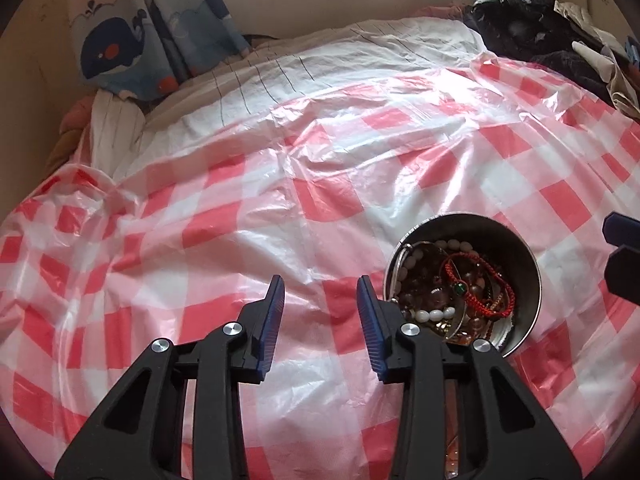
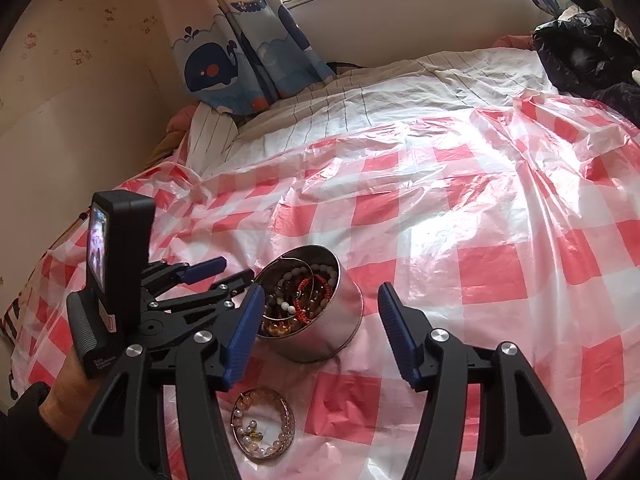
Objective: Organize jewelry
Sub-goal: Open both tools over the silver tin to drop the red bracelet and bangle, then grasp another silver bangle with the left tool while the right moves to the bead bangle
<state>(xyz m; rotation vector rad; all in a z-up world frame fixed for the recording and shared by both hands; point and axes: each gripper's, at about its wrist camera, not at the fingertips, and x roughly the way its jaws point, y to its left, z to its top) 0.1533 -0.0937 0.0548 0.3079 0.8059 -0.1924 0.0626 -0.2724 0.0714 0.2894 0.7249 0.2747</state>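
A round metal tin (image 1: 524, 264) (image 2: 340, 312) stands on the red-and-white checked plastic sheet (image 1: 280, 200) (image 2: 460, 220), holding several bracelets: a red cord one (image 1: 486, 292) (image 2: 316, 292) and beaded ones (image 1: 434, 314). A gold bangle with a pearl bracelet (image 2: 263, 423) lies on the sheet in front of the tin. My left gripper (image 1: 320, 284) (image 2: 234, 270) is open and empty, just left of the tin. My right gripper (image 2: 320, 294) is open and empty, its jaws either side of the tin's near side; its fingertips (image 1: 622, 232) show at the left wrist view's right edge.
The sheet covers a bed with a white striped duvet (image 1: 320, 64) (image 2: 400, 92). Whale-print curtains (image 1: 160, 32) (image 2: 240, 60) hang at the back left. Dark clothes (image 1: 540, 24) (image 2: 588, 52) are piled at the back right. A wall (image 2: 60, 100) runs along the left.
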